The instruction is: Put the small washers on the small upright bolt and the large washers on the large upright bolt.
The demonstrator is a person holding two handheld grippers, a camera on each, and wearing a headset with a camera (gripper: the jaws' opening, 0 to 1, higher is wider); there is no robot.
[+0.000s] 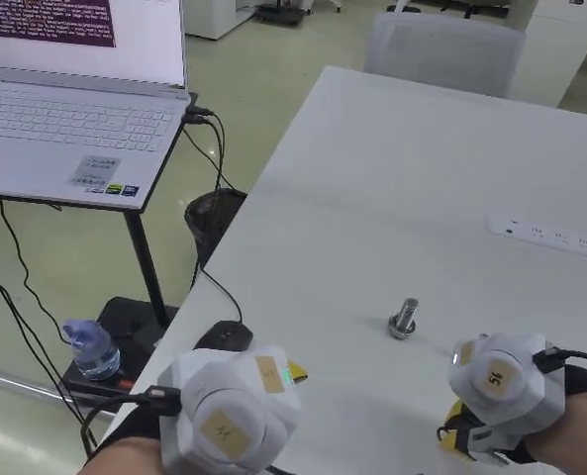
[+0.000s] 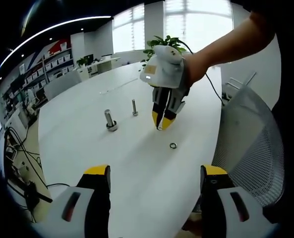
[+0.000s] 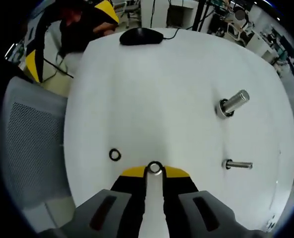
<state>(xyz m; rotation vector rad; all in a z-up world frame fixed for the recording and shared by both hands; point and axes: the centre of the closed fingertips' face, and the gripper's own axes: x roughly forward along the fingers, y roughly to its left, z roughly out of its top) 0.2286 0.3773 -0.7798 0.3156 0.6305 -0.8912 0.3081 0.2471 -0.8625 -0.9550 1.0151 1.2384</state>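
Observation:
The large bolt (image 1: 404, 319) stands upright on the white table (image 1: 392, 178) with a washer round its foot. It also shows as the large bolt (image 2: 109, 120) beside the thinner small bolt (image 2: 135, 107). My right gripper (image 3: 154, 171) is shut on a silvery washer (image 3: 154, 168), its tips low over the table. From the other side, the right gripper (image 2: 161, 124) points down near a loose small washer (image 2: 173, 146), which is the dark small washer (image 3: 115, 154) left of its jaws. My left gripper (image 2: 155, 173) is open and holds nothing, back near the table's edge.
A laptop (image 1: 65, 119) sits on a stand to the left, with cables and a water bottle (image 1: 93, 348) on the floor below. A black mouse (image 1: 224, 336) lies at the table's near edge. A power strip (image 1: 550, 237) lies far right. A mesh chair (image 2: 251, 144) is beside the table.

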